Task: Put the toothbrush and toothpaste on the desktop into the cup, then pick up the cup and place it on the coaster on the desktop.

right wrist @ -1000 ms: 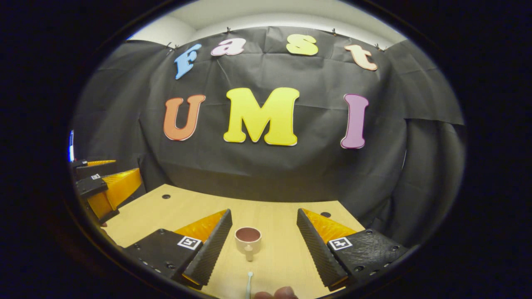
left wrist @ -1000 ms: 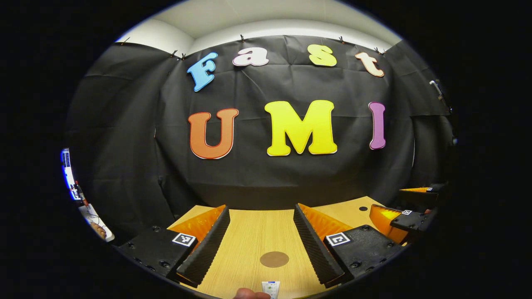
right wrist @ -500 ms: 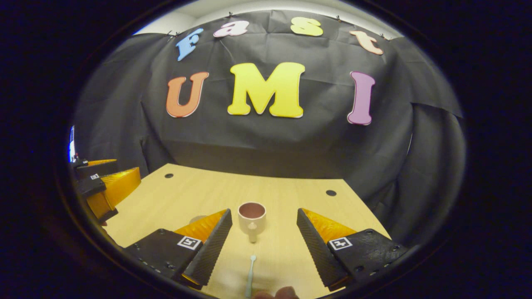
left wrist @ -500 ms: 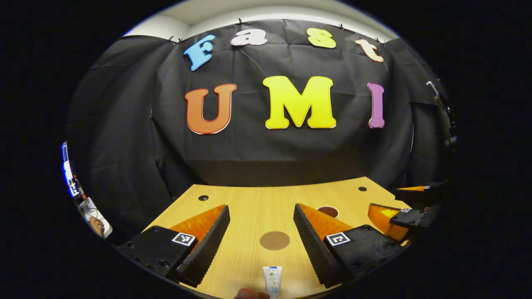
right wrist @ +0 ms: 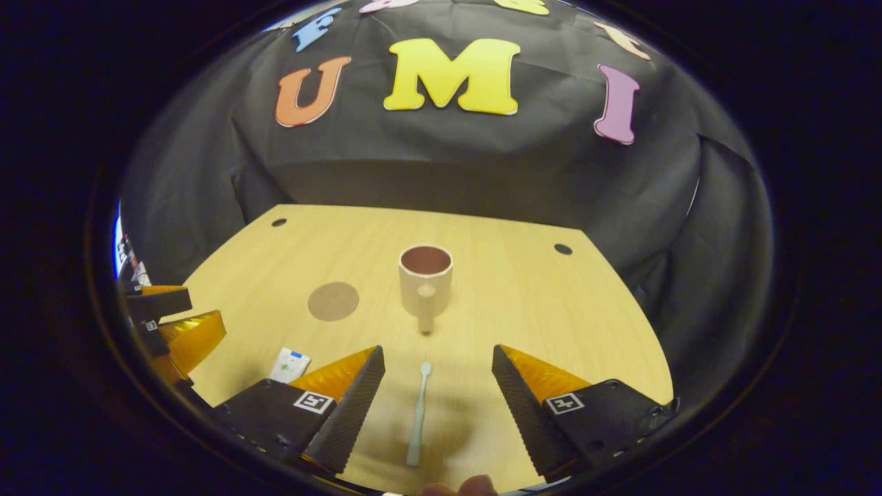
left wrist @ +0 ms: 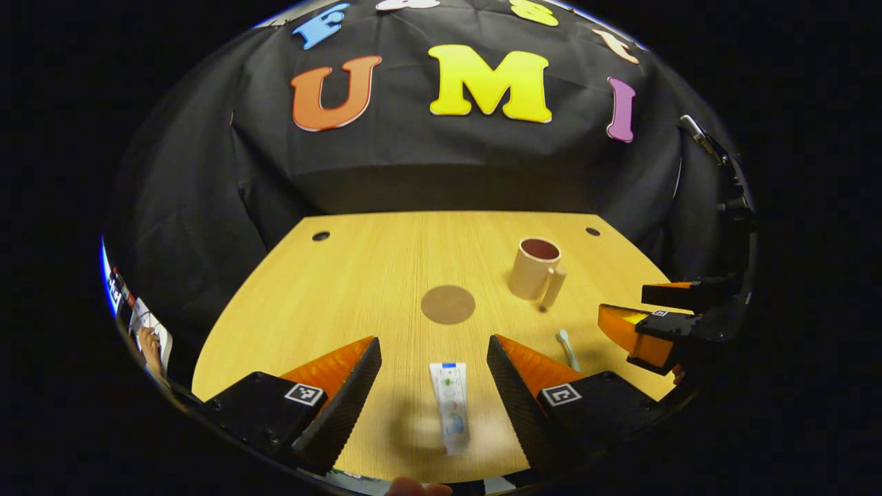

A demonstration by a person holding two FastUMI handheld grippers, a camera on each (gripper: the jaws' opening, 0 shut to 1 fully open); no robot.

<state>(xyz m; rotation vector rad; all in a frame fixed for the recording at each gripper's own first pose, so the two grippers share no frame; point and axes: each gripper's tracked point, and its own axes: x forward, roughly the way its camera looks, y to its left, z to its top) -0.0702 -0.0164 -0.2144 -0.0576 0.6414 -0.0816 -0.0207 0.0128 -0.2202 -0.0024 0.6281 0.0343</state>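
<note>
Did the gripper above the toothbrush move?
Yes. The right gripper tipped downward: against the table, much more desktop shows now, and the toothbrush lies between its open fingers.

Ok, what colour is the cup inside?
Dark reddish-brown inside the beige cup; right gripper view shows it best.

Open desktop (right wrist: 537, 303) around cup (right wrist: 426, 279), seemingly unobstructed.

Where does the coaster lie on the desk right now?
In the left gripper view the coaster lies flat mid-desk, beyond the toothpaste and left of the cup.
</note>
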